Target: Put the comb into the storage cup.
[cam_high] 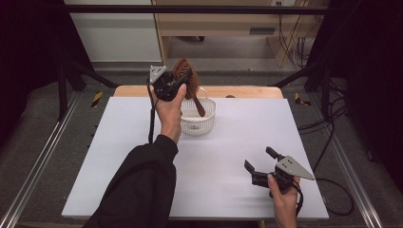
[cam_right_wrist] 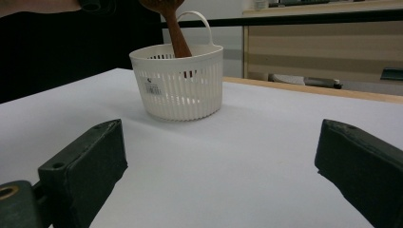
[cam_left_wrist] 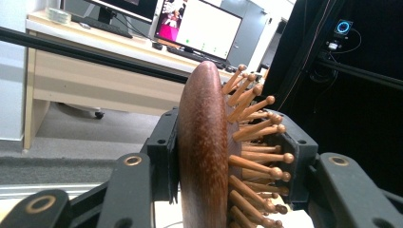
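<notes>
Hairbrush going handle-first into the basket

Left gripper point(cam_high: 177, 81) is clamped on the wooden hairbrush point(cam_high: 186, 78) head, handle dipping inside the white basket point(cam_high: 197, 123). Right gripper point(cam_high: 259, 167) rests wide open, empty. If the handle snags the rim, that light basket probably tips.

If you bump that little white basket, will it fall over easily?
Probably it would slide or tip easily: the white basket looks like thin slotted plastic, so likely light. It is fairly wide for its height, which helps a little. The wooden hairbrush handle leaning inside could lever it over.
</notes>
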A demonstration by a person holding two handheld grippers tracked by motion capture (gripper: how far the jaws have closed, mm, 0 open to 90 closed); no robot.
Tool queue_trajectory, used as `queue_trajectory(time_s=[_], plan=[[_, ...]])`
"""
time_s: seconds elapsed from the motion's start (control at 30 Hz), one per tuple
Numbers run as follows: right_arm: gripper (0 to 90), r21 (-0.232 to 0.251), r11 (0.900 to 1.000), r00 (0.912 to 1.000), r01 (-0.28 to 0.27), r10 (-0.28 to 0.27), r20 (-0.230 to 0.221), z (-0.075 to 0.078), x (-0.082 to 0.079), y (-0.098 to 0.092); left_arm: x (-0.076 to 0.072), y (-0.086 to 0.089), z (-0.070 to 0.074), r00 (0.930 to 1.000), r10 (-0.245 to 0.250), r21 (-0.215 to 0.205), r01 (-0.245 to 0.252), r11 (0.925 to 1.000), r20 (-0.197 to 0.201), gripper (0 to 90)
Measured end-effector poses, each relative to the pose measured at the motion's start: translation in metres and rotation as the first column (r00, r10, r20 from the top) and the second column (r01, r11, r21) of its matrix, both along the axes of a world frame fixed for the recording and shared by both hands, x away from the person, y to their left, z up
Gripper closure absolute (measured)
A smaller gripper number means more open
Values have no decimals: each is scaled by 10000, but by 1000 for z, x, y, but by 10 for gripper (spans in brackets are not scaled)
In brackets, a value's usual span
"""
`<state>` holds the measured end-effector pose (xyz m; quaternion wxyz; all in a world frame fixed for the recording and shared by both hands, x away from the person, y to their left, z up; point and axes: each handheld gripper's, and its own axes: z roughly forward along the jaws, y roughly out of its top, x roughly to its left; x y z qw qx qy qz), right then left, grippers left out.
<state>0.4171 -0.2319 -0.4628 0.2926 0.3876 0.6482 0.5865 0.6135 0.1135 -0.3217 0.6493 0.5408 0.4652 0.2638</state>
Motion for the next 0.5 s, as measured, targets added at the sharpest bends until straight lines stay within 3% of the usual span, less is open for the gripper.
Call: queue_trajectory(time_s=[0.5], plan=[[37,32,10000,10000,-2,2,-16,0,0,0,0,-4,-5,9999,-81,221,82,9997,-61,505]])
